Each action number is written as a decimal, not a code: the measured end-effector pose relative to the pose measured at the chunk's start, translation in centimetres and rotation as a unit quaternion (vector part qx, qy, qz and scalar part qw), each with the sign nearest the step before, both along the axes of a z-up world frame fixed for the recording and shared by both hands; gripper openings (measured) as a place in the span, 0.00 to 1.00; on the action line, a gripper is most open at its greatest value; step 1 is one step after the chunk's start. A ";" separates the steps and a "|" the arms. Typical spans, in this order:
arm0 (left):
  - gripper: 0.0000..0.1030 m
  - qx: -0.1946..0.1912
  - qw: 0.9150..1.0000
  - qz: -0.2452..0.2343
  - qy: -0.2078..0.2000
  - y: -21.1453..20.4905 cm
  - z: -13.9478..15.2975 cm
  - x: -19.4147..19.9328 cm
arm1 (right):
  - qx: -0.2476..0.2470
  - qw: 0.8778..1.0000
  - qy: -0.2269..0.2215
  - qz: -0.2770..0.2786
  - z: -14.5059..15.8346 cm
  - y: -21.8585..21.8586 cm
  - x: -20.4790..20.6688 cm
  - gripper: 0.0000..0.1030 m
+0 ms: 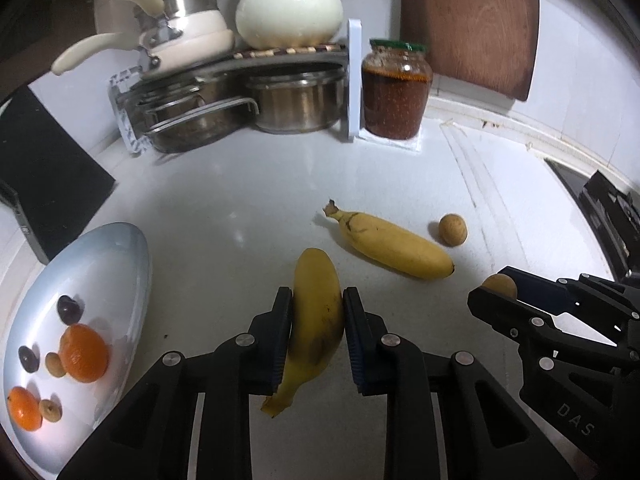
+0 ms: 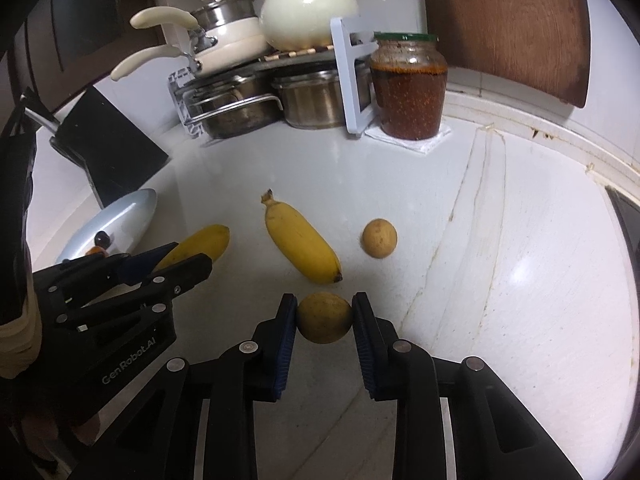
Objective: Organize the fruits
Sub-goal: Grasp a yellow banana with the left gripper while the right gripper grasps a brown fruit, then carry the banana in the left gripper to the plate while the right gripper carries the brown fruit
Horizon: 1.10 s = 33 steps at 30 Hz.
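My left gripper (image 1: 317, 314) is shut on a yellow banana (image 1: 316, 320), its stem hanging toward me; from the right wrist view the same gripper (image 2: 188, 258) holds that banana (image 2: 204, 242) at the left. My right gripper (image 2: 324, 318) is shut on a small round tan fruit (image 2: 324, 323); the left wrist view shows it (image 1: 490, 294) at the right with that fruit (image 1: 500, 285). A second banana (image 1: 394, 246) (image 2: 302, 244) and another round tan fruit (image 1: 453, 230) (image 2: 379, 238) lie on the white counter. A silver oval plate (image 1: 120, 252) (image 2: 128, 210) at the left holds oranges (image 1: 84, 353), dark fruits and small tan fruits.
At the back stands a rack of steel pots (image 1: 248, 108) with cream cookware (image 1: 288, 10) on top. Beside it is a glass jar of red-brown preserve (image 1: 396, 88) (image 2: 408, 88). A wooden board (image 1: 480, 24) leans on the wall. A dark block (image 1: 44, 176) sits far left.
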<state>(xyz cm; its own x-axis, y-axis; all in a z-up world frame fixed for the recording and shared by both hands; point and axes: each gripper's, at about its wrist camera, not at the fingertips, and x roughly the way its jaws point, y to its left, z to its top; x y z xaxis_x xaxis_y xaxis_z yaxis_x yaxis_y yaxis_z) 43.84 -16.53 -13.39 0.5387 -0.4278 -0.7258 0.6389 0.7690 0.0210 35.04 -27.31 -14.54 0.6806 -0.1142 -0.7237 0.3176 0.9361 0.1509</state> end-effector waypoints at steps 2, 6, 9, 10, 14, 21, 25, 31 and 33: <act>0.25 -0.006 1.000 0.007 -0.005 0.4 0.6 -0.3 | -0.002 1.000 -0.005 0.003 0.4 0.2 -0.2 0.29; 0.25 -0.021 0.999 0.023 -0.011 1.3 1.7 -0.9 | -0.004 1.000 -0.015 0.010 1.4 0.4 -0.6 0.29; 0.25 -0.032 0.999 0.038 -0.019 2.1 2.6 -1.5 | -0.006 1.000 -0.023 0.016 2.1 0.7 -0.9 0.29; 0.25 -0.035 0.998 0.043 -0.021 2.3 2.9 -1.6 | -0.005 0.999 -0.026 0.019 2.4 0.8 -1.0 0.29; 0.25 -0.051 0.996 0.060 -0.028 3.5 4.2 -2.3 | -0.006 0.999 -0.041 0.036 3.8 1.5 -1.2 0.29; 0.25 -0.071 0.992 0.097 -0.049 6.0 6.5 -3.6 | -0.007 0.995 -0.064 0.070 5.8 3.3 -1.1 0.29; 0.25 -0.075 0.989 0.115 -0.060 7.3 7.3 -4.1 | -0.008 0.993 -0.075 0.091 6.7 4.4 -0.8 0.29; 0.25 -0.079 0.983 0.146 -0.074 9.8 8.3 -4.7 | -0.014 0.988 -0.093 0.118 7.9 6.1 -0.3 0.29; 0.25 -0.080 0.981 0.155 -0.078 10.5 8.6 -4.9 | -0.015 0.987 -0.099 0.129 8.4 6.6 -0.1 0.29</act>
